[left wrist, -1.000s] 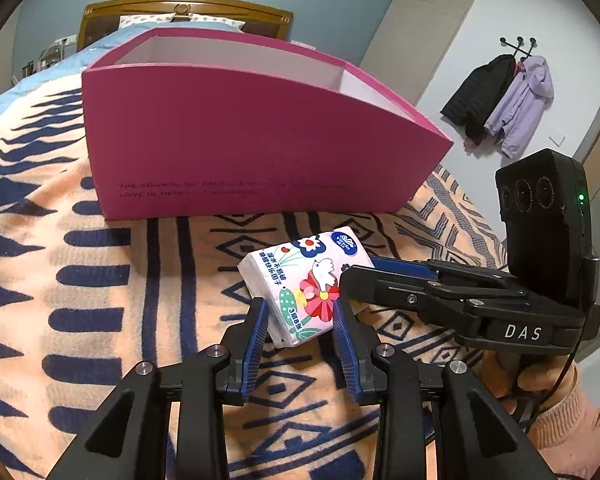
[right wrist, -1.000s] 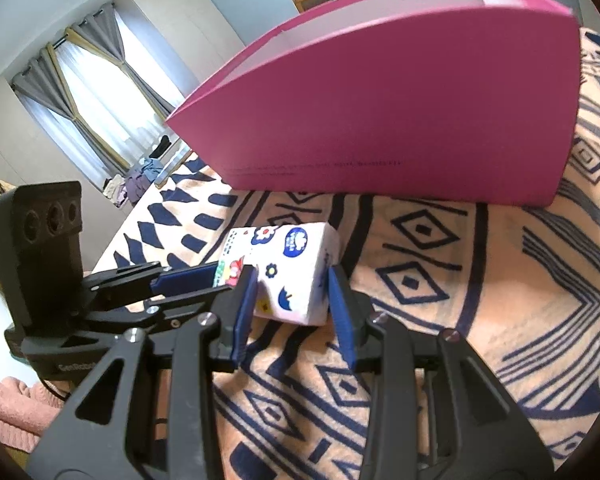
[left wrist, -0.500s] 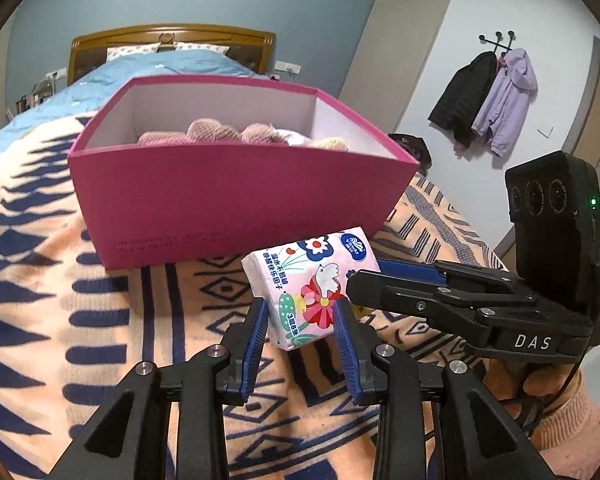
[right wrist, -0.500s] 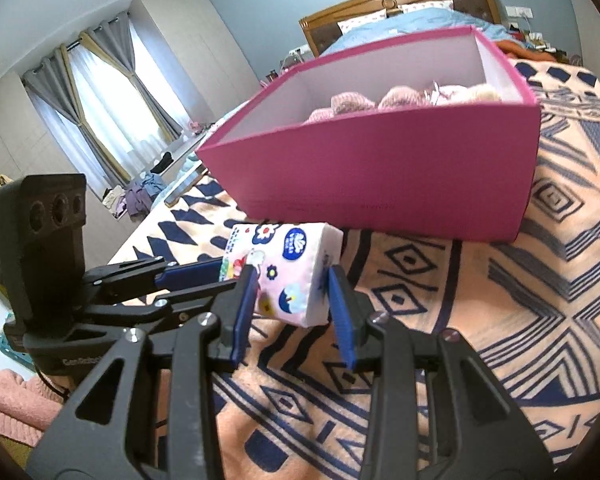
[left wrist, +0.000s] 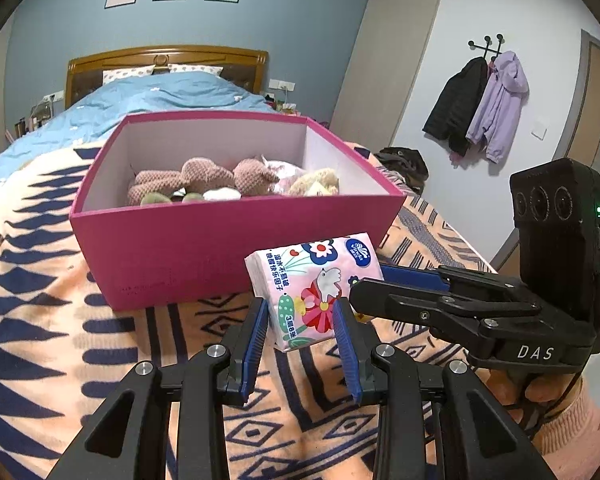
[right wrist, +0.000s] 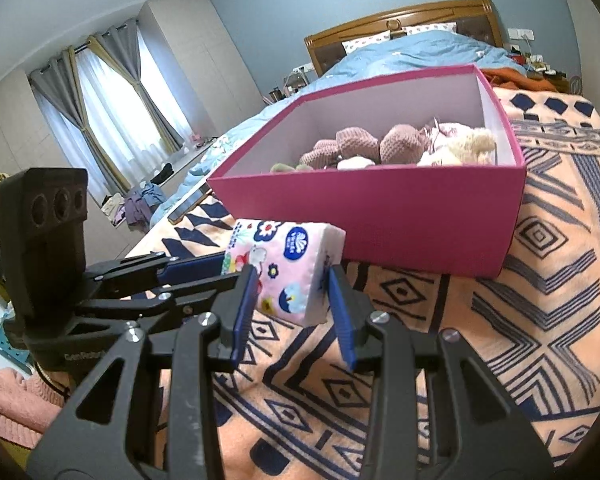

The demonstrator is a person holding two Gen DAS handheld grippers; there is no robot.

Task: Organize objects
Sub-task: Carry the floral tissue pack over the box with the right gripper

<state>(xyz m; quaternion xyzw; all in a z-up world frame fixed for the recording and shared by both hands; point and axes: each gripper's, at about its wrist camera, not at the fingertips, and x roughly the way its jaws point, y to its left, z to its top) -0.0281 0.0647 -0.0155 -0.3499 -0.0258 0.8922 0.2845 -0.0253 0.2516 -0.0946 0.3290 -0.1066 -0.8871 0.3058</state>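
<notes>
Both jaws pinch one pink, flower-printed tissue pack (left wrist: 316, 280) (right wrist: 286, 264), lifted before the magenta box (left wrist: 228, 252).

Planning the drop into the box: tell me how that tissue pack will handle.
The tissue pack probably is light and soft: both grippers, left gripper and right gripper, hold it aloft. Its glossy wrapper may slip. Likely not fragile.

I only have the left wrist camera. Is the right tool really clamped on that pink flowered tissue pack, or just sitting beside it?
Observer: The right wrist view shows the right tool with a blue pad pressed on each side of the pink flowered plastic tissue pack.
Operator: Anything lying around that I can't see?
Observer: A heap of loose clothes lies below the tall grey-curtained window.
</notes>
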